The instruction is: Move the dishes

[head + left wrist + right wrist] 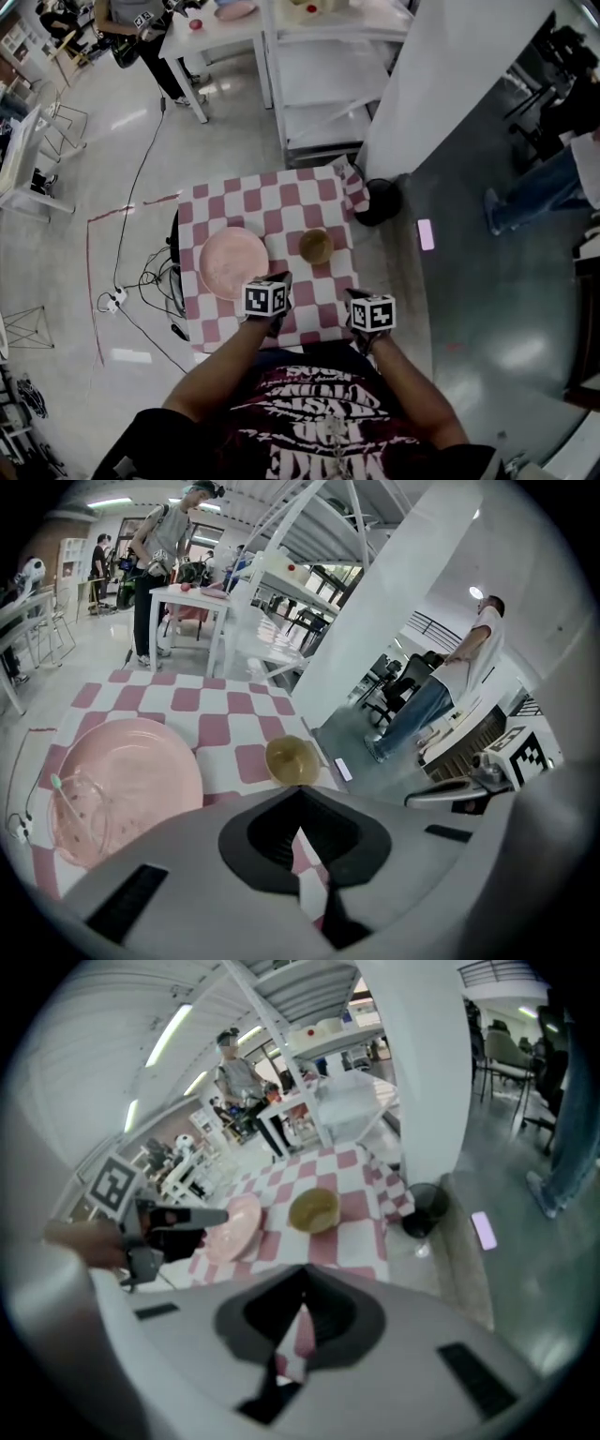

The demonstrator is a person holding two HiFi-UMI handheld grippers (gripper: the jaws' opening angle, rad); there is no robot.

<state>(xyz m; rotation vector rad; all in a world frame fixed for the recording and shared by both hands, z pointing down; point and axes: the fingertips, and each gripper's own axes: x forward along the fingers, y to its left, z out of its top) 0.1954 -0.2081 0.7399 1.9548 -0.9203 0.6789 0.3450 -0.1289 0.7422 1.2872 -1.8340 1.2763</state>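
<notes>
Pink-and-white checked cloth (309,195) covers one small table. Two dishes sit on it.

Count:
- plate (232,262), pink: one
- bowl (316,246), amber: one
- grippers: two, one in each hand, each with one marker cube

Left gripper (279,281): jaws closed tight, tips meeting, nothing between them. It hangs over the near edge of the cloth, clear of both dishes. From its own view the bowl (292,759) sits straight ahead of the jaw tips, a short way beyond them and not touching. The plate (124,785) lies ahead and to the left of the jaws. Something clear rests on the plate's left part; I can't tell what it is.

Right gripper (359,298): jaws also closed, empty. It is over the near right corner of the table. From its own view the bowl (313,1210) is ahead of the tips, nearly in line and further off than from the left jaws. The plate (232,1226) is ahead and to the left. The left gripper (178,1227) shows at far left, level with the plate.

Plate and bowl stand side by side, near but apart, both upright. The plate is on the left half of the cloth and the bowl right of centre.

Beyond the jaws, one person stands at a white table (211,33).
</notes>
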